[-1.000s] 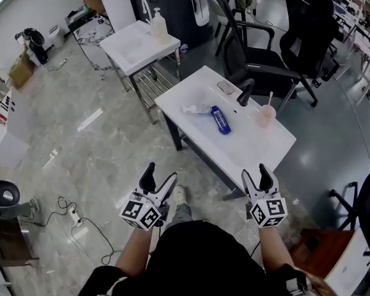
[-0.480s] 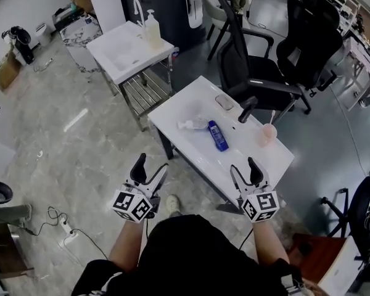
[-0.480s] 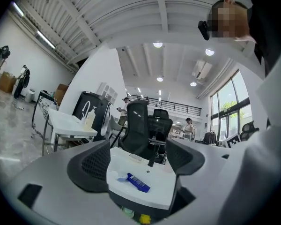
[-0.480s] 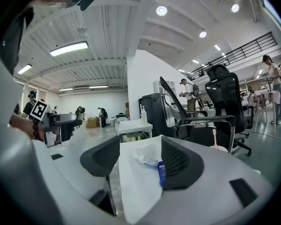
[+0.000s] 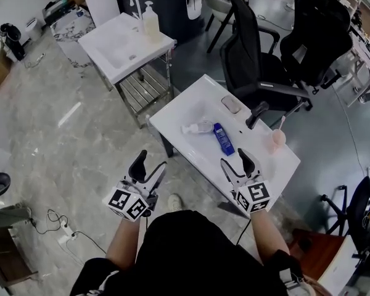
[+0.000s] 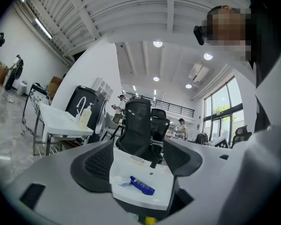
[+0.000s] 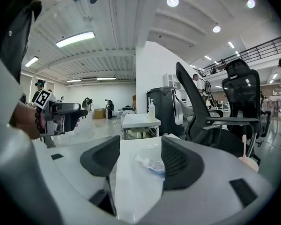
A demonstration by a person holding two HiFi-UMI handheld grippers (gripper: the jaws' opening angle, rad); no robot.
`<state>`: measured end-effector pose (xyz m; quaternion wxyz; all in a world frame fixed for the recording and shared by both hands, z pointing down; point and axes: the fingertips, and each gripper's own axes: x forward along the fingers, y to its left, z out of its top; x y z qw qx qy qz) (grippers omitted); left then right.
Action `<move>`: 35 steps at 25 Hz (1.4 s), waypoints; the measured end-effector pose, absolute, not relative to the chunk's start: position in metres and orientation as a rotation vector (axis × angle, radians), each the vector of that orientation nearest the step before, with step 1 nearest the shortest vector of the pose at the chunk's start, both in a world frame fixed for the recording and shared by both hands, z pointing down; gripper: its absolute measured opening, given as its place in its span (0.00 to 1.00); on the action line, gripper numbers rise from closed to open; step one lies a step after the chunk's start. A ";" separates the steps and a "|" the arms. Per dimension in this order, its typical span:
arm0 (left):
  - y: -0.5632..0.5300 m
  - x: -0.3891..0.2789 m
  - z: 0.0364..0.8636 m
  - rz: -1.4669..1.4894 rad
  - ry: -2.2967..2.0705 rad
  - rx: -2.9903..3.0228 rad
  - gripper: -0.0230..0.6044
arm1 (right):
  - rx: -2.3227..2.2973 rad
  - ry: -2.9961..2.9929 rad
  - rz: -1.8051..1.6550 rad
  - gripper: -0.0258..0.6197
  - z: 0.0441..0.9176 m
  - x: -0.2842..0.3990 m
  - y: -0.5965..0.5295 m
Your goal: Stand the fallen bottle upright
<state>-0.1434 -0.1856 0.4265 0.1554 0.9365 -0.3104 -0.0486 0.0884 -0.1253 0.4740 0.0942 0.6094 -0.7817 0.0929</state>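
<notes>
Low in the frame, the left gripper (image 5: 149, 165) and right gripper (image 5: 235, 162) hover, fingers apart and empty; the left's have just been closing a little. Beyond, at frame centre, the blue bottle (image 5: 222, 138) lies flat on the white table (image 5: 203, 143), beside a clear spray bottle (image 5: 197, 127).

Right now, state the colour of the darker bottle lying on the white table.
The bottle is blue, with pale print along it; it shows clearest in the head view.

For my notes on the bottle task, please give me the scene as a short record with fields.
blue bottle: lying on its side on the white table
clear bottle: lying beside it
pink cup: upright
left gripper: open, nothing between its fingers, which have just been closing a little
right gripper: open, empty
</notes>
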 end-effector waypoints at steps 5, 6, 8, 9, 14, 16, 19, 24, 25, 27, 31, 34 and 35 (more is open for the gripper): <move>-0.208 -0.155 0.425 -0.149 -0.853 2.689 0.59 | 1.716 -2.268 0.240 0.48 0.495 0.074 -0.167; -0.211 -0.159 0.424 -0.152 -0.848 2.693 0.59 | 1.705 -2.261 0.236 0.48 0.499 0.070 -0.175; -0.217 -0.166 0.422 -0.146 -0.843 2.708 0.59 | 1.683 -2.250 0.239 0.48 0.507 0.065 -0.190; -0.220 -0.168 0.422 -0.143 -0.843 2.714 0.59 | 1.667 -2.243 0.241 0.48 0.512 0.063 -0.195; -0.230 -0.185 0.420 -0.183 -0.885 2.685 0.59 | 1.538 -2.204 0.235 0.46 0.534 0.049 -0.213; -0.233 -0.191 0.421 -0.187 -0.904 2.667 0.59 | 1.512 -2.198 0.239 0.45 0.542 0.046 -0.221; -0.238 -0.194 0.424 -0.183 -0.921 2.654 0.59 | 1.459 -2.179 0.238 0.45 0.554 0.044 -0.233; -0.245 -0.192 0.434 -0.166 -0.964 2.627 0.59 | 1.288 -2.156 0.210 0.45 0.577 0.033 -0.248; -0.248 -0.192 0.435 -0.165 -0.973 2.619 0.59 | 1.254 -2.150 0.196 0.45 0.584 0.032 -0.252; -0.253 -0.193 0.435 -0.169 -0.992 2.600 0.59 | 1.182 -2.138 0.164 0.45 0.600 0.031 -0.259; -0.259 -0.200 0.443 -0.151 -1.045 2.551 0.59 | 1.044 -2.097 0.126 0.45 0.628 0.026 -0.272; -0.262 -0.204 0.452 -0.125 -1.074 2.516 0.59 | 0.974 -2.063 0.112 0.45 0.649 0.027 -0.285; -0.263 -0.204 0.455 -0.116 -1.081 2.506 0.59 | 0.951 -2.056 0.104 0.45 0.654 0.027 -0.289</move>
